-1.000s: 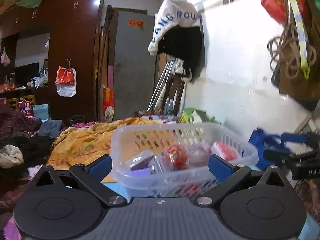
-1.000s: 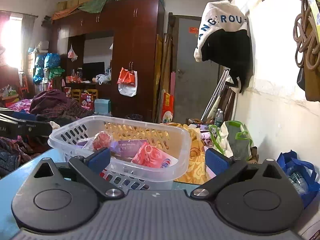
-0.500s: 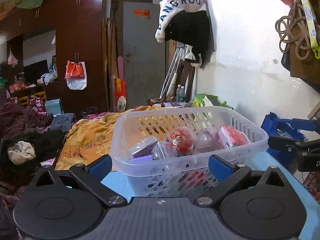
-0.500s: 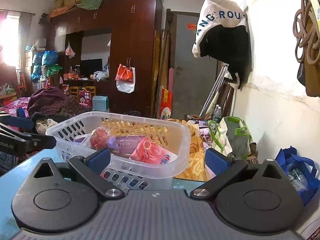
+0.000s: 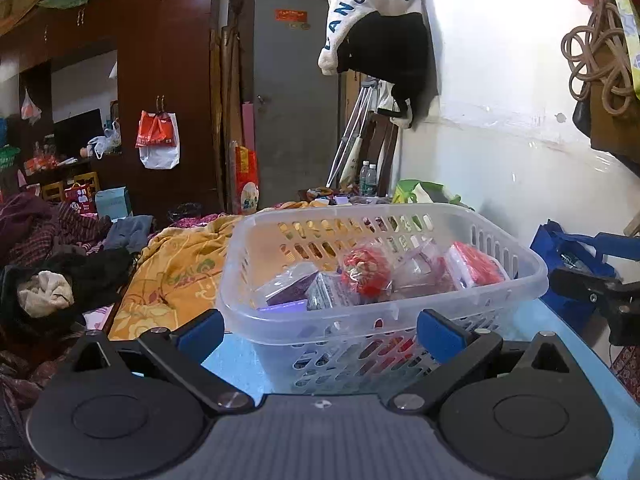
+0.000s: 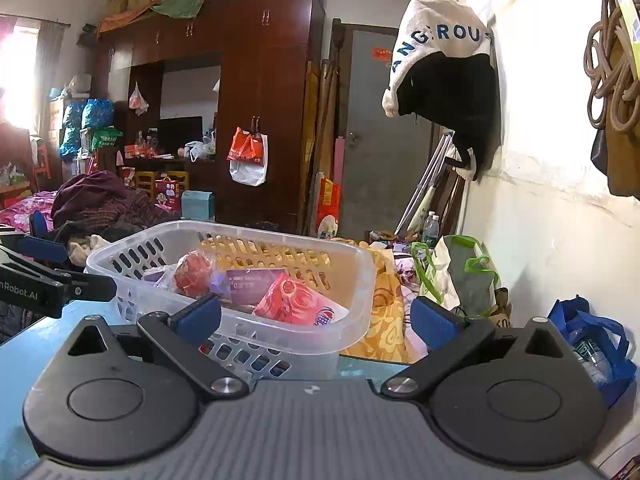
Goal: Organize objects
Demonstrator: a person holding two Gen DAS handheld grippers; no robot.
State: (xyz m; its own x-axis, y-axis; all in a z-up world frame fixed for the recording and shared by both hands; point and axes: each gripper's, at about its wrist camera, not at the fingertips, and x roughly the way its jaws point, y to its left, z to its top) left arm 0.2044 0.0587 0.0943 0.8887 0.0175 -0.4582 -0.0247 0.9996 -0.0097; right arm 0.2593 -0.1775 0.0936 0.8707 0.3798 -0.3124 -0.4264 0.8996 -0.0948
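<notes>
Nearest to the left gripper [image 5: 318, 330], its blue fingertips stand spread wide with nothing between them, level with the near wall of the clear plastic basket [image 5: 384, 312], which sits just ahead on the blue table [image 5: 236, 364]. A strip of bare tabletop shows between the left fingertip and the basket's near-left corner. The right gripper [image 6: 316, 316] is likewise wide apart and empty; its left fingertip overlaps the basket's near rim in view, while its right fingertip hangs past the basket's right corner, over the table's far edge.

Inside the basket lie a red wrapped ball [image 5: 364, 266], a purple packet [image 5: 290, 288] and a red-and-pink packet [image 6: 298, 302], all below the rim. Beyond the basket's far wall, past the table, a yellow blanket [image 5: 180, 276] spreads. To the right of the right gripper, a blue bag [image 6: 592, 344] sits low against the white wall [image 6: 560, 216]. Farther off stand a dark wardrobe [image 6: 264, 100] and a grey door [image 5: 296, 100].
</notes>
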